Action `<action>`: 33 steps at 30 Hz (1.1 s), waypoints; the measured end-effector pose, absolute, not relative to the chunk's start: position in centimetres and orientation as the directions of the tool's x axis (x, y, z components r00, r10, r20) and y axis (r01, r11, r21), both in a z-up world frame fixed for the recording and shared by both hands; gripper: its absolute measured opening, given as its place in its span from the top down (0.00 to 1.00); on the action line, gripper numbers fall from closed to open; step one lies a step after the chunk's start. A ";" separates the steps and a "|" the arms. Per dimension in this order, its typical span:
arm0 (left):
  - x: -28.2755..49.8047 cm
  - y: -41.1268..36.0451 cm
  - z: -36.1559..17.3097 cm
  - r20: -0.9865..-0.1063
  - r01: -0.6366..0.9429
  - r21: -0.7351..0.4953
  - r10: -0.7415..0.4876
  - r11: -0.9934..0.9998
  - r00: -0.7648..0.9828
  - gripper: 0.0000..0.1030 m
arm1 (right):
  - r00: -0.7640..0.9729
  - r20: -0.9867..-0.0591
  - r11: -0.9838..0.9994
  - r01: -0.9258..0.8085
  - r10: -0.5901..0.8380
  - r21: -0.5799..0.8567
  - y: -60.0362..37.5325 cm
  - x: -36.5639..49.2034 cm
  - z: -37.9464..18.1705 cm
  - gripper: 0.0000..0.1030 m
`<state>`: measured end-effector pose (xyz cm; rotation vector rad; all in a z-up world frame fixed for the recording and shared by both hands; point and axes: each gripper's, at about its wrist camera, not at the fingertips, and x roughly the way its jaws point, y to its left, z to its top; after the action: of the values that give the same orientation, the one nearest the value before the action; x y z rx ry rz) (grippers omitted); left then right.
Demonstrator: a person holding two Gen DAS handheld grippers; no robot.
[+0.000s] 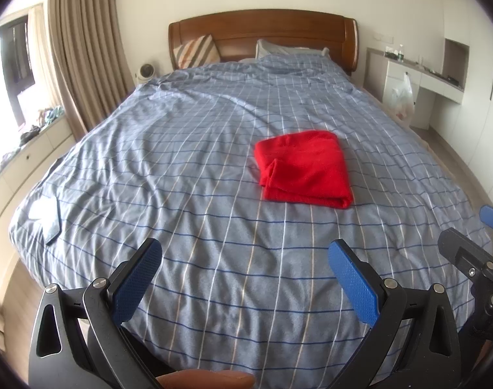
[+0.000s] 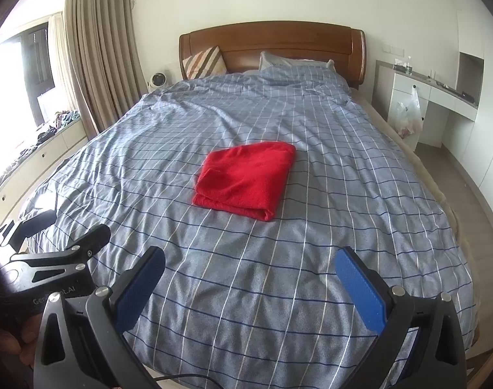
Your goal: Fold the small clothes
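Red garment (image 1: 303, 169) lies folded in a neat square mid-bed (image 1: 188, 162), so you look finished. Your left gripper (image 1: 245, 278) and right gripper (image 2: 249, 287) hang near, wide open, both empty.

partly legible "Ger…ot.AI", left gripper (image 2: 52, 227) body

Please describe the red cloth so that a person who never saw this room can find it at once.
Find the large bed with a blue-grey checked cover and a brown wooden headboard. Near the middle of the cover lies a folded red fleece garment, a flat rectangle. It is the only bright red thing on the bed.
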<state>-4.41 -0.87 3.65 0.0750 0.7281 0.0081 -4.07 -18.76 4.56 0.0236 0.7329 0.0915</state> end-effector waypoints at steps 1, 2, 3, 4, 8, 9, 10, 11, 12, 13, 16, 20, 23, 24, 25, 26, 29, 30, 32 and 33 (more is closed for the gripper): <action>-4.4 -0.9 3.7 -0.662 0.019 0.069 0.032 0.997 0.749 0.00 | 0.743 -0.664 0.996 -0.076 0.088 0.046 -18.6 -4.1 4.7 0.00; -4.4 -0.9 3.8 -0.660 0.021 0.069 0.031 0.997 0.751 0.00 | 0.745 -0.662 0.996 -0.077 0.083 0.039 -18.5 -4.1 4.9 0.00; -4.4 -1.0 3.9 -0.660 0.022 0.072 0.031 0.997 0.751 0.00 | 0.745 -0.662 0.997 -0.077 0.079 0.033 -18.4 -4.0 4.9 0.00; -4.3 -1.2 3.9 -0.660 0.024 0.076 0.032 0.997 0.750 0.00 | 0.745 -0.663 0.997 -0.074 0.073 0.027 -18.3 -4.0 4.9 0.00; -4.2 -1.4 4.0 -0.661 0.028 0.080 0.032 0.996 0.750 0.00 | 0.737 -0.674 0.998 -0.060 0.051 0.010 -18.6 -4.0 4.3 0.00; -4.1 -1.5 4.0 -0.662 0.028 0.079 0.032 0.996 0.749 0.00 | 0.736 -0.676 0.999 -0.054 0.040 0.001 -18.8 -4.1 4.2 0.00; -4.1 -1.5 3.9 -0.663 0.027 0.078 0.032 0.997 0.748 0.00 | 0.736 -0.677 0.999 -0.048 0.029 -0.010 -18.8 -4.1 4.1 0.00; -4.0 -1.6 3.9 -0.664 0.026 0.078 0.032 0.997 0.747 0.00 | 0.737 -0.676 0.999 -0.043 0.017 -0.021 -18.9 -4.1 4.1 0.00; -4.0 -1.5 3.9 -0.663 0.027 0.079 0.032 0.996 0.748 0.00 | 0.738 -0.675 0.999 -0.038 0.008 -0.029 -19.0 -4.2 4.0 0.00; -4.0 -1.6 3.9 -0.662 0.029 0.080 0.032 0.996 0.748 0.00 | 0.738 -0.674 0.999 -0.033 0.001 -0.035 -19.1 -4.2 4.0 0.00; -3.9 -1.8 3.9 -0.659 0.035 0.088 0.032 0.995 0.751 0.00 | 0.740 -0.672 0.999 -0.023 -0.016 -0.048 -19.2 -4.3 3.9 0.00; -3.8 -2.2 3.9 -0.661 0.045 0.090 0.026 0.995 0.750 0.00 | 0.743 -0.668 0.998 -0.016 -0.030 -0.062 -19.4 -4.3 4.0 0.00; -3.7 -2.4 3.8 -0.662 0.050 0.097 0.027 0.994 0.749 0.00 | 0.746 -0.665 0.997 -0.010 -0.040 -0.071 -19.5 -4.4 4.0 0.00; -3.7 -2.5 3.8 -0.662 0.051 0.098 0.027 0.994 0.749 0.00 | 0.746 -0.665 0.997 -0.008 -0.042 -0.071 -19.5 -4.4 4.0 0.00; -3.7 -2.6 3.8 -0.663 0.052 0.099 0.027 0.994 0.748 0.00 | 0.746 -0.664 0.997 -0.006 -0.043 -0.071 -19.6 -4.5 4.0 0.00; -3.7 -2.6 3.8 -0.663 0.053 0.100 0.027 0.994 0.748 0.00 | 0.747 -0.663 0.997 -0.004 -0.045 -0.072 -19.6 -4.5 4.1 0.00; -3.7 -2.7 3.9 -0.661 0.051 0.100 0.028 0.994 0.750 0.00 | 0.748 -0.662 0.997 -0.001 -0.048 -0.073 -19.5 -4.5 4.1 0.00; -3.7 -2.7 3.8 -0.662 0.052 0.099 0.027 0.994 0.749 0.00 | 0.748 -0.662 0.997 -0.001 -0.048 -0.073 -19.5 -4.5 4.1 0.00; -3.6 -2.7 3.8 -0.662 0.052 0.101 0.028 0.994 0.749 0.00 | 0.748 -0.662 0.997 -0.001 -0.048 -0.074 -19.5 -4.5 4.1 0.00; -3.7 -2.7 3.8 -0.663 0.052 0.101 0.028 0.994 0.748 0.00 | 0.748 -0.662 0.997 -0.001 -0.048 -0.074 -19.5 -4.5 4.1 0.00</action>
<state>-3.68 -2.68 3.83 0.1154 0.7254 -0.0137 -4.47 -19.52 4.11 -0.0708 0.7256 -0.0257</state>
